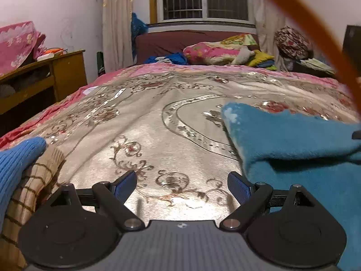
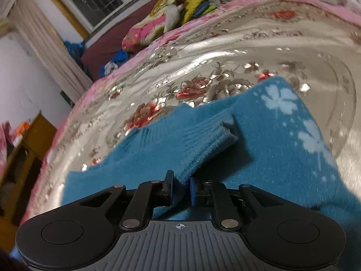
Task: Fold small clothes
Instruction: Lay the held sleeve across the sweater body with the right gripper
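Black two-finger right gripper [image 2: 180, 187] pinches the ribbed cuff of a teal knitted sweater with pale snowflake motifs [image 2: 259, 140], which lies on the silvery floral bedspread [image 2: 171, 72]. Left gripper [image 1: 182, 186] hangs wide and empty, the garment to its right; its long axis seemingly runs away from the cameras.

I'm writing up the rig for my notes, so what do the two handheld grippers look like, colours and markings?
Both match: the left gripper and right gripper have black linkage arms on round black discs with silver pivot pins, blue ribbed finger pads, and a grey ribbed body bearing a small crosshair mark. An orange cable arcs across the left view.
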A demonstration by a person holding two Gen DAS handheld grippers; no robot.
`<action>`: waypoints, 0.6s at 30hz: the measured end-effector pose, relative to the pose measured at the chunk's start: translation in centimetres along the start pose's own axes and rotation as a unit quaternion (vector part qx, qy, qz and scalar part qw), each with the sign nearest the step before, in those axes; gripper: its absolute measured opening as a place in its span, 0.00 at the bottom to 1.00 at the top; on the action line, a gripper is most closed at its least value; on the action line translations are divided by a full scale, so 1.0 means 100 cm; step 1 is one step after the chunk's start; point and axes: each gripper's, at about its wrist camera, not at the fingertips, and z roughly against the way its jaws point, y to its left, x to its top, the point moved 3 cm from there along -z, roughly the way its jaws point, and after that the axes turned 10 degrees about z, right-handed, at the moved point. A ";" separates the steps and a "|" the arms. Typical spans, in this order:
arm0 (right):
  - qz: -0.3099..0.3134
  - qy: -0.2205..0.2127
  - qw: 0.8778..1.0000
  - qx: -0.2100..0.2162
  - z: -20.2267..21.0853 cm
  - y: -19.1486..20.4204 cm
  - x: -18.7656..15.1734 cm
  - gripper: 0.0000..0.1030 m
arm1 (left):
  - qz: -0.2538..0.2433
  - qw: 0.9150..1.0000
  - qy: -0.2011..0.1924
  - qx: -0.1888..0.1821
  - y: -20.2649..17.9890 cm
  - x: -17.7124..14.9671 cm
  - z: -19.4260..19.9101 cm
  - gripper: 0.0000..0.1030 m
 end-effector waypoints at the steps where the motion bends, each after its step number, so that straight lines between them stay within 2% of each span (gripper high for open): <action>1: -0.013 -0.004 1.000 0.004 0.000 -0.002 0.001 0.19 | -0.003 1.000 0.000 0.000 -0.002 -0.001 0.001 0.90; 5: -0.059 -0.024 0.998 0.015 0.006 -0.018 0.006 0.22 | -0.005 1.000 0.003 -0.006 -0.006 -0.003 0.002 0.90; 7: -0.074 -0.031 0.997 0.008 0.009 -0.024 0.005 0.22 | -0.009 1.000 0.004 -0.005 -0.009 -0.004 0.003 0.90; 13: -0.048 -0.021 0.998 -0.042 0.015 -0.028 -0.005 0.16 | -0.013 1.000 0.010 -0.002 -0.013 -0.008 0.003 0.90; 18: -0.011 -0.010 0.999 -0.049 0.026 -0.021 -0.007 0.20 | -0.017 1.000 0.014 0.004 -0.015 -0.010 0.003 0.90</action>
